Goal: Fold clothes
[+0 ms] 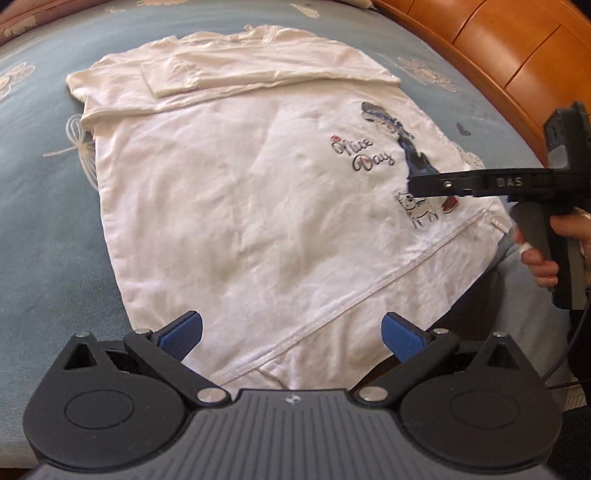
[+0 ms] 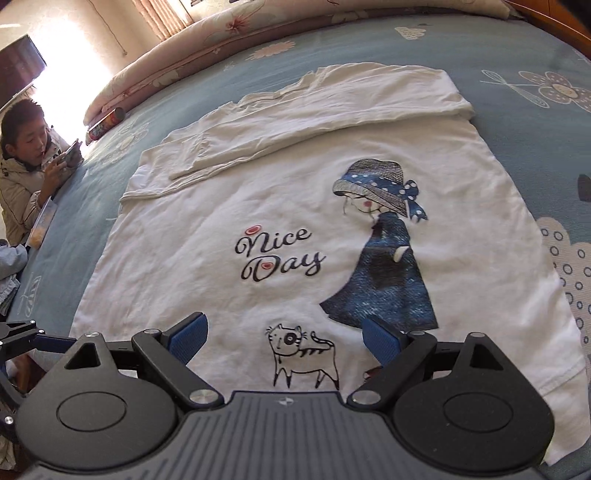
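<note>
A: The widest thing on show is the blue-grey bedspread with pale flower prints [image 2: 498, 48], and it is seen stretched across the whole bed.

B: And spread flat upon it, the white cotton long-sleeved shirt [image 1: 229, 206] is laid out, printed side up. One sleeve is seen folded across the top of the body.

A: At the far edge, a pink floral quilt roll [image 2: 207, 33] is banked up. An orange wooden headboard [image 1: 498, 48] is caught in the left wrist view.

B: A person in a pale padded jacket [image 2: 22, 184] is seated at the bedside, a phone held in both hands.

A: Now the tools. The left gripper [image 1: 291, 334] is held over the shirt's hem, blue pads spread wide apart, nothing caught between them.

B: The right gripper [image 2: 284, 338] is poised above the printed cat, pads likewise parted and empty. Its handle is gripped by a hand [image 1: 543, 258].

A: Smallest of all, a cylindrical snack can [image 2: 105, 123] is lying on its side near the quilt.
</note>
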A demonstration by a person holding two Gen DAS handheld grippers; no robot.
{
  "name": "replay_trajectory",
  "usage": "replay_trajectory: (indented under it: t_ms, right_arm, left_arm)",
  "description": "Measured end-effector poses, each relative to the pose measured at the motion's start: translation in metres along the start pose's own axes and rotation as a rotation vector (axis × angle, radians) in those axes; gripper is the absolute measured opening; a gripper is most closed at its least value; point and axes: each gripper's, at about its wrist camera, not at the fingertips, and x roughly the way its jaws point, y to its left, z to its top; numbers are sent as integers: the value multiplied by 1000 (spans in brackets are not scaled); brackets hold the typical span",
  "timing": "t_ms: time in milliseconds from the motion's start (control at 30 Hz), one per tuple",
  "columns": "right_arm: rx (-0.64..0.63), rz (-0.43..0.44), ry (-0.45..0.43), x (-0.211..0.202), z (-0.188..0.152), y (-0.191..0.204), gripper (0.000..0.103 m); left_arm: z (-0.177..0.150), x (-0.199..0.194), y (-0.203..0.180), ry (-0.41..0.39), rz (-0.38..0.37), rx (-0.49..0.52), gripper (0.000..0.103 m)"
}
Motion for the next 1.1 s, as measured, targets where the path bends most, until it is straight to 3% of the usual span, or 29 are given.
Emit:
replay_trajectory:
  t_ms: [133,200,367,567,733,833,1000,1100]
  right_arm:
    - [-36,28,-43,-5,-10,-8,95]
    - [-69,35,-55,-1,-13,-4,102]
    - [-151,-7,-105,3,-25,7,103]
    - [-178,5,-142,2,-33,3,103]
    - [-382,-127,-124,12,-46,29,103]
    - [-415,-168,-144,14,-52,35,103]
    - [-304,-113,-163,8,-42,23,103]
    - [-240,-76,-179,4,-38,15,103]
  left_arm:
    - [-13,-3,21,-32,-8,-80,102]
    - [-16,-5,26,-44,-18,-109,102]
    - [-17,-2,16,-62,27,-62,102]
    - [-26,-5,14,-96,23,-21,102]
    - [-18,-2,2,-15,81,59,102]
    - [5,-20,-3,-96,136,83,102]
    - [78,-31,-4,-267,81,93,102]
    - [118,-5,5,-302,75,60,102]
